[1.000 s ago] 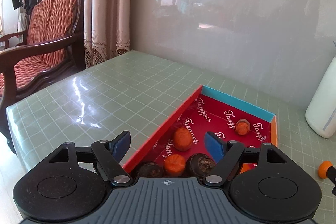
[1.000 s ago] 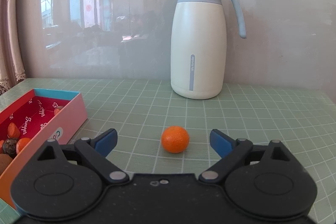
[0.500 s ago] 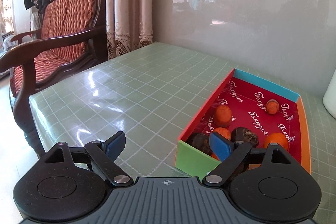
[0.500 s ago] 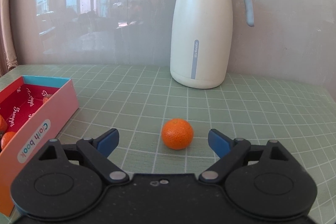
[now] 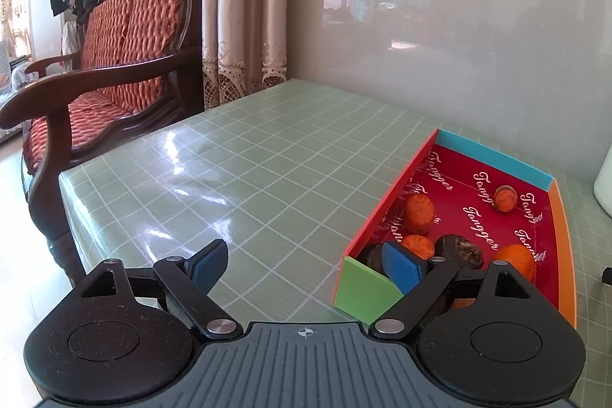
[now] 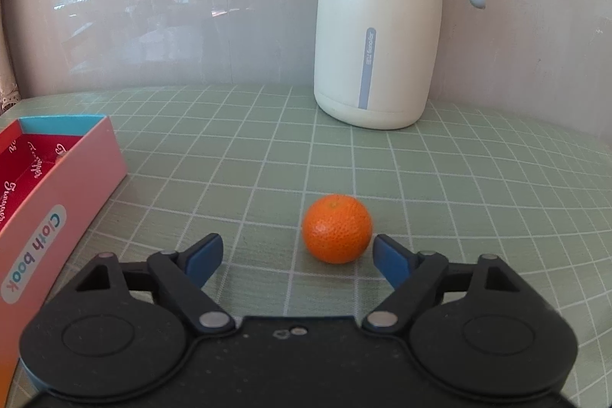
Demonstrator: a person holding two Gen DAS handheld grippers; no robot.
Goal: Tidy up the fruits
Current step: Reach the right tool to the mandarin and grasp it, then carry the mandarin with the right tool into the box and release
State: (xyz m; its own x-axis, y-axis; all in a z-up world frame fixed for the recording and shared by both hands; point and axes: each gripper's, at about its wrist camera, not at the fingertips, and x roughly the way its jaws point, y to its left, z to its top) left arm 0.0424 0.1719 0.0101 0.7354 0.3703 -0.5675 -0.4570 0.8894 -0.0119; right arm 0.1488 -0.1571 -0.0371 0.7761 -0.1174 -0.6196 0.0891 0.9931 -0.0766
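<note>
Nearest in the right wrist view, the right gripper point(image 6: 296, 253) points down at the green checked tablecloth point(image 6: 459, 178). Its jaws have just been closing but remain apart and hold nothing. The small round orange mandarin point(image 6: 336, 228) rests on the cloth just ahead of the blue fingertips point(image 6: 388, 257), offset toward the right-hand one. Contact with that tip cannot be confirmed. This alignment suits a side pinch on the fruit, judged to be the step in hand.

Left of the mandarin lies the shallow cardboard box with pink outer wall and red printed lining point(image 6: 57, 201), near the table's left part. It is judged the destination for the fruit.

In the left wrist view, the left gripper point(image 5: 306, 264) hangs with jaws wide and empty over the box's near green end wall point(image 5: 363, 291). One tip is over bare cloth, the other above the box interior. Several orange and dark brown fruits point(image 5: 419, 213) already lie inside.

Farthest, at the table's back edge, stands a tall cream jug with grey-blue handle point(image 6: 378, 25), clear of the working path.
</note>
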